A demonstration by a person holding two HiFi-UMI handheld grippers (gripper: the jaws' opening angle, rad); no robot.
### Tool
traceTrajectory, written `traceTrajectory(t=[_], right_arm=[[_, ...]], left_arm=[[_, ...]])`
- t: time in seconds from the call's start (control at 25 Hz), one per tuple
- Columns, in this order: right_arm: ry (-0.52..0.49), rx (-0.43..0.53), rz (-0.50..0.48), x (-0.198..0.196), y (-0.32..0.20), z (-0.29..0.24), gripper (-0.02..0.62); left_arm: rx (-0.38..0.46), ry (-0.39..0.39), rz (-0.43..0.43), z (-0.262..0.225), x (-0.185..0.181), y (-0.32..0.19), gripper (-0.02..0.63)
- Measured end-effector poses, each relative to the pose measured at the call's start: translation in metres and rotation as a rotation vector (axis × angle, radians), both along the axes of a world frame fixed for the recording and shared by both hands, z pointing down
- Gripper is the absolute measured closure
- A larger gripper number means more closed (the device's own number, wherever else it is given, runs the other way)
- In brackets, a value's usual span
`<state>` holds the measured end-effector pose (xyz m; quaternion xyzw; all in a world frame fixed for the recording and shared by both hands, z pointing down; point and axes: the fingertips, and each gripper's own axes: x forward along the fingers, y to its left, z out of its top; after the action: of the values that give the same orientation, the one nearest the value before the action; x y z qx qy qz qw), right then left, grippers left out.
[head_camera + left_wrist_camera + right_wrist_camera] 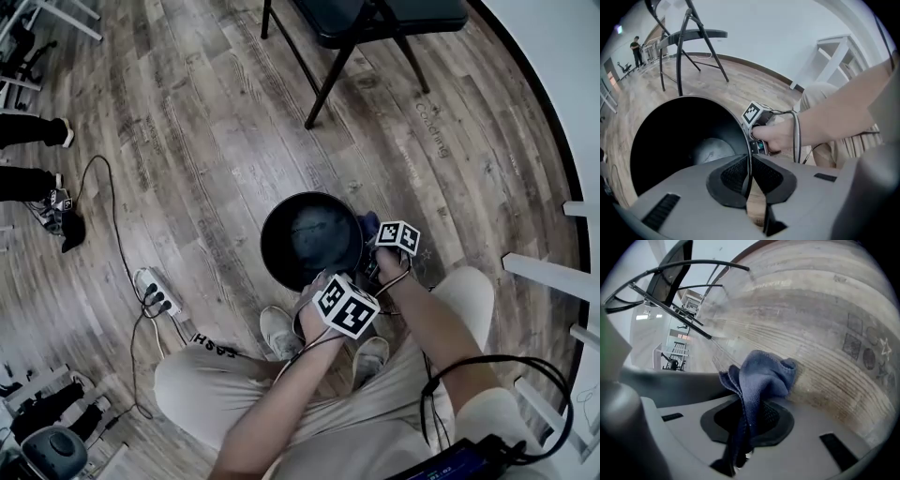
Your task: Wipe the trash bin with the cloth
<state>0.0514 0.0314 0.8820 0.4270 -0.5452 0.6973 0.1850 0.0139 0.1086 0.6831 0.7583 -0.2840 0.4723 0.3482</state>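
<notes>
The black round trash bin (309, 239) stands open-topped on the wood floor, just in front of the person's knees. My left gripper (316, 281) is at its near rim, and in the left gripper view the jaws (750, 176) are shut on the thin rim of the bin (747, 140), one pad inside and one outside. At the bin's right side my right gripper (373, 246) is shut on a blue cloth (368, 225). In the right gripper view the cloth (761, 378) bunches up out of the gripper (749, 420) above the floor.
A black folding chair (375, 28) stands beyond the bin. A power strip (155, 291) with cables lies on the floor at the left. White shelving (562, 272) is at the right. The person's shoes (277, 330) are close under the bin. Another person's legs (28, 131) are at the far left.
</notes>
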Motion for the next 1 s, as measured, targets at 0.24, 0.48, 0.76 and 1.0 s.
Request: traceTrajectory(t=[0.24,0.48,0.76,1.0], right_arm=[[0.143,0.325,-0.011,0.012,-0.061,-0.108,0.540],[0.179,0.659,-0.120,0.006,-0.070,-0.243,0.540],[0.178,0.741,-0.219,-0.026,-0.048,-0.315,0.540],[0.208,0.822,-0.292,-0.044,-0.039,-0.412,0.540]], left_arm=[[0.133,0.099,-0.129,-0.046,-0.006,-0.043,0.512],[0.257,0.223,-0.255,-0.108,-0.011,-0.073,0.512],[0.369,0.223,-0.304,-0.152,-0.033,-0.091,0.514],[0.425,0.129,-0.330,-0.223,-0.057,-0.092,0.534]])
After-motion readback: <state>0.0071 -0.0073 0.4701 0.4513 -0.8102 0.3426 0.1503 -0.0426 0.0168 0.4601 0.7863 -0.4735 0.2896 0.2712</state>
